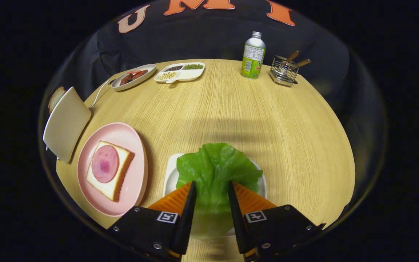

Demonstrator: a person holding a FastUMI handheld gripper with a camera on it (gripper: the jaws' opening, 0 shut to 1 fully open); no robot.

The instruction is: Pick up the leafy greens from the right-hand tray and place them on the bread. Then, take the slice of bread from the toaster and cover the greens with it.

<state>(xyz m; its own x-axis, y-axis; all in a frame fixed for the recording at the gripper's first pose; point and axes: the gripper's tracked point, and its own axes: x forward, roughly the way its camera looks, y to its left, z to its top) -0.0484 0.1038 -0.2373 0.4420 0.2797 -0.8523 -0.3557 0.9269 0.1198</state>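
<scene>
Tongs straddle leafy greens on tray.

My one camera rides on my gripper and looks forward along its two fingers, tilted down over the round wooden table. It sits close above the lettuce leaf lying between the spread fingers. The table's far edge and the booth's dark wall lie well beyond.

Gripper is pointing fwd & down, fingers sitting part-open w/ a gap between them, straddling the leafy greens.
</scene>
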